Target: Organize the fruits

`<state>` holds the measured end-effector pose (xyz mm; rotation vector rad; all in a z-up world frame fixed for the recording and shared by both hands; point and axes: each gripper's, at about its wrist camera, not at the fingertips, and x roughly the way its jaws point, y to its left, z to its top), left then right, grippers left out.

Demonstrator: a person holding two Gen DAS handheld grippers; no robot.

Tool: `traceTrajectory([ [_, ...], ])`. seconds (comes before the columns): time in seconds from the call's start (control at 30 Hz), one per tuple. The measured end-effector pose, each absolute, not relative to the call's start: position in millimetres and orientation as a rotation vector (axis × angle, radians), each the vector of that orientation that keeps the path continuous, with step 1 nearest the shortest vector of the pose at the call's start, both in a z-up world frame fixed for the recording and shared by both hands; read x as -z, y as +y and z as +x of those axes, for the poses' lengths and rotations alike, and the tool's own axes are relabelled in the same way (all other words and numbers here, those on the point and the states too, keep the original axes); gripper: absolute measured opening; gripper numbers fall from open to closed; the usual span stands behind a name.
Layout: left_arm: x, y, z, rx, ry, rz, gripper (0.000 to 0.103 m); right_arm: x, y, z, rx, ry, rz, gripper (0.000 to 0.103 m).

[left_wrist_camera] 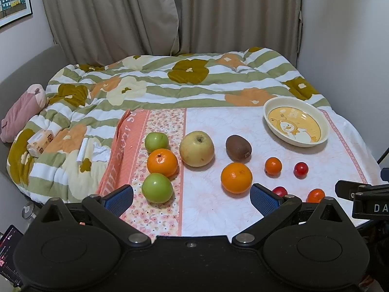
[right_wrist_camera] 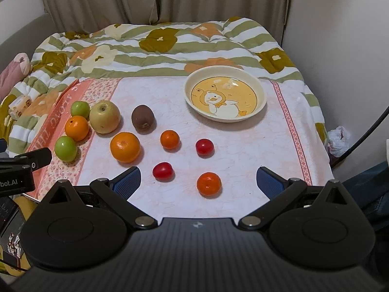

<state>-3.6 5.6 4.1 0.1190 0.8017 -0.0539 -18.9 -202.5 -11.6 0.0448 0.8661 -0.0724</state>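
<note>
Several fruits lie loose on a pink-and-white cloth: two green apples, a yellow apple, a kiwi, two oranges, small mandarins and red tomatoes. A cream bowl with a duck picture stands empty at the back right. My left gripper hangs open near the front edge, between a green apple and an orange. My right gripper is open too, with a tomato and a mandarin lying between its fingers on the cloth.
A striped flowered quilt covers the bed behind and left of the cloth. A pink plush and a tissue pack lie at the left. Curtains hang behind. A wall and dark cable are on the right.
</note>
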Motion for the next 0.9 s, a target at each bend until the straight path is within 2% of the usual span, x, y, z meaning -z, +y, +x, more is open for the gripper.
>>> traceTrajectory([
  [0.9,-8.6,0.6,-4.6,0.051,0.792,0.120,0.103,13.0,-210.4,-23.6,0.074,0.860,0.063,0.103],
])
